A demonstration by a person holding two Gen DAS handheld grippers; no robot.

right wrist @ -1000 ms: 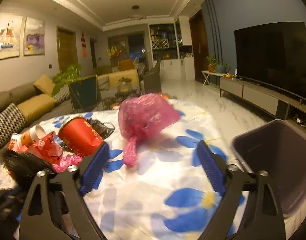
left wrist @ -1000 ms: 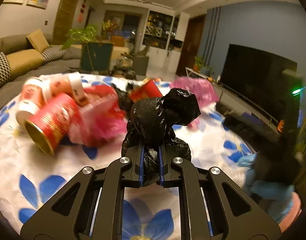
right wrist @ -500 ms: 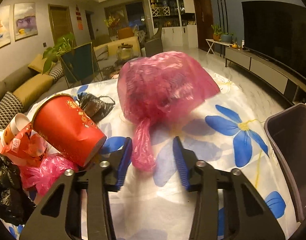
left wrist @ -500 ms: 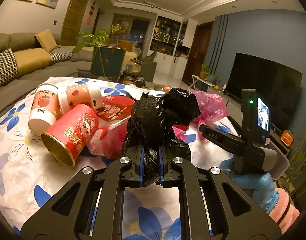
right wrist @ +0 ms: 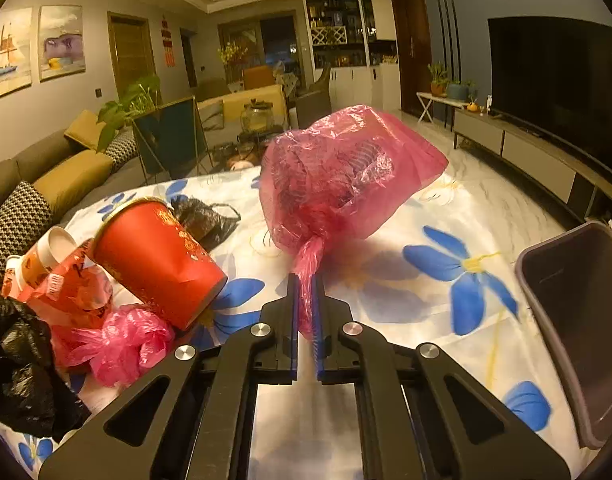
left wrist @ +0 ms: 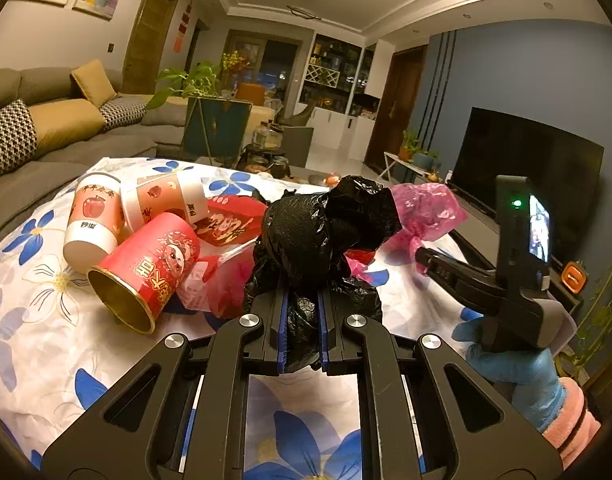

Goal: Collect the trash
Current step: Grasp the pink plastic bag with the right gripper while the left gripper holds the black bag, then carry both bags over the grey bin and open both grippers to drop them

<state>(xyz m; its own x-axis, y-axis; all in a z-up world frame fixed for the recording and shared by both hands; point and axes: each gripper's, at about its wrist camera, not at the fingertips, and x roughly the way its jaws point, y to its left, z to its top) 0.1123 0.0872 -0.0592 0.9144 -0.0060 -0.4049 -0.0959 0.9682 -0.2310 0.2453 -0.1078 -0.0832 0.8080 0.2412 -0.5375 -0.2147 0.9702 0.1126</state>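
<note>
Your right gripper (right wrist: 304, 308) is clamped on the twisted neck of the pink plastic bag (right wrist: 345, 176) on the floral counter (right wrist: 385, 292), dark plastic bin (right wrist: 581, 320) just to its right; left gripper (left wrist: 302, 320) pinches the black plastic bag (left wrist: 325, 228).

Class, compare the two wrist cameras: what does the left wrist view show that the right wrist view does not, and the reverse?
Only the left wrist view shows the left gripper shut on the black bag, plus the gloved hand.

Only the right wrist view shows the grey bin and the right gripper pinching the pink bag by its neck.

Both show the flowered cloth.
</note>
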